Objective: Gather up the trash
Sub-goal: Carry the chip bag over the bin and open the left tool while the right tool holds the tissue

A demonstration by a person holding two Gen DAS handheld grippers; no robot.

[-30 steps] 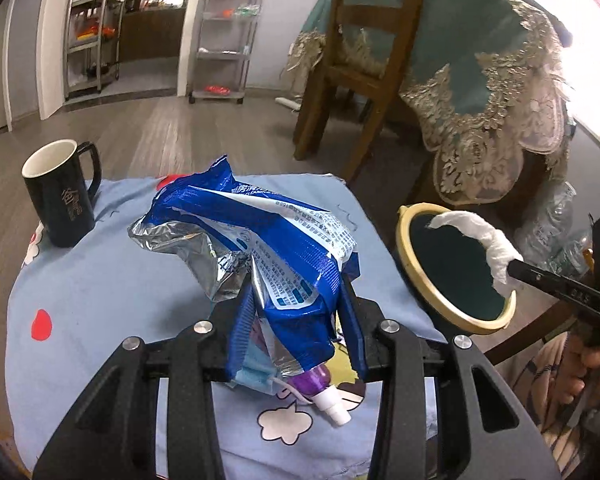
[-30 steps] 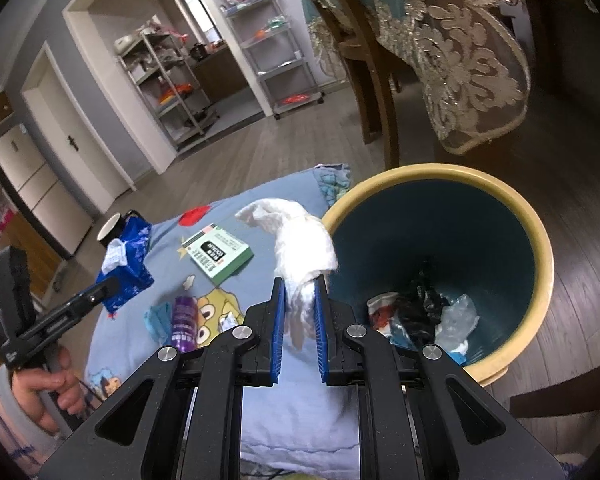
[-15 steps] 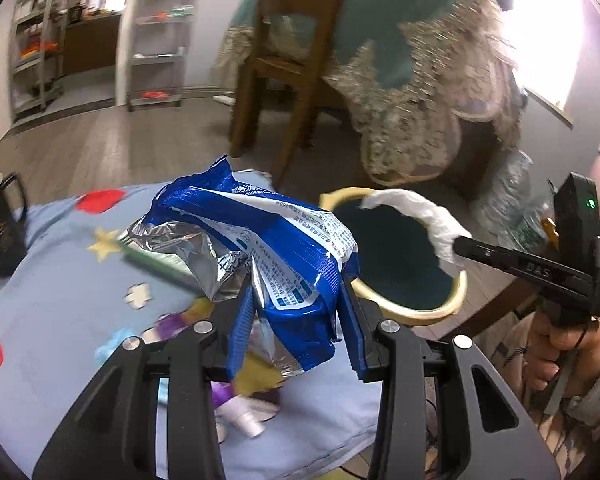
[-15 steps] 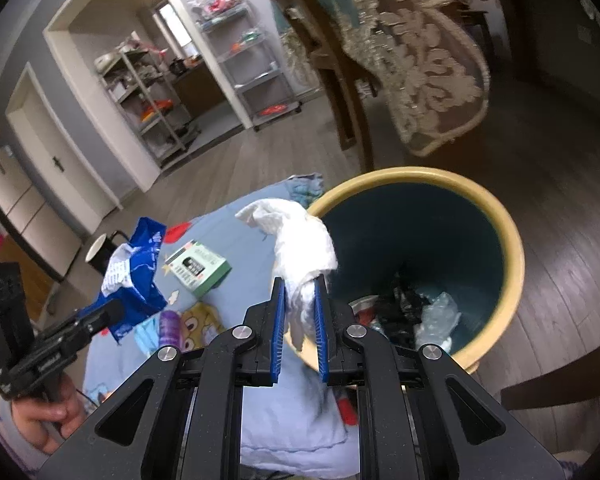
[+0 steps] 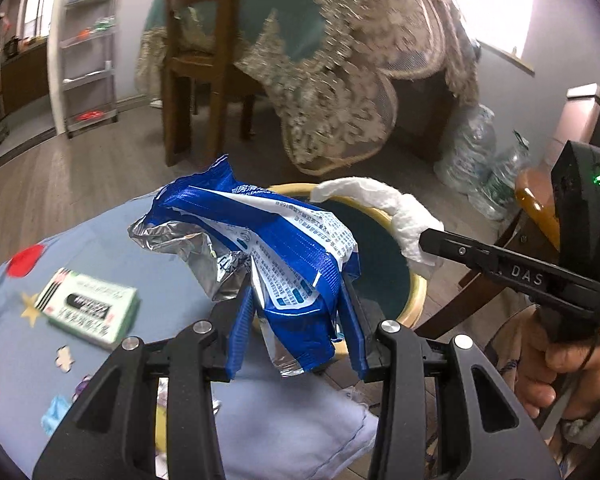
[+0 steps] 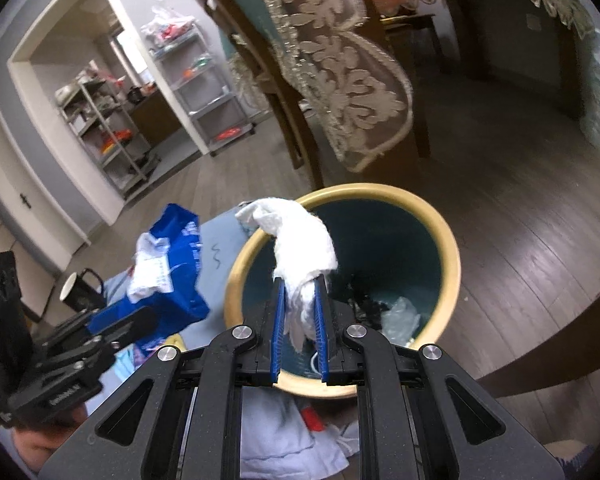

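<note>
My left gripper is shut on a crumpled blue and silver snack bag and holds it above the table edge, next to the bin. The bag also shows in the right wrist view. My right gripper is shut on a white tissue wad and holds it over the near rim of the yellow-rimmed teal bin. The tissue and bin also show in the left wrist view. Several bits of trash lie inside the bin.
The low table has a light blue cloth. On it lie a green and white box and a black mug. A wooden chair and a lace-covered dining table stand behind. Plastic bottles lie on the floor.
Both grippers have moved toward the bin. The snack bag has swung right to the table edge beside the bin. The tissue is now over the bin's near rim.
</note>
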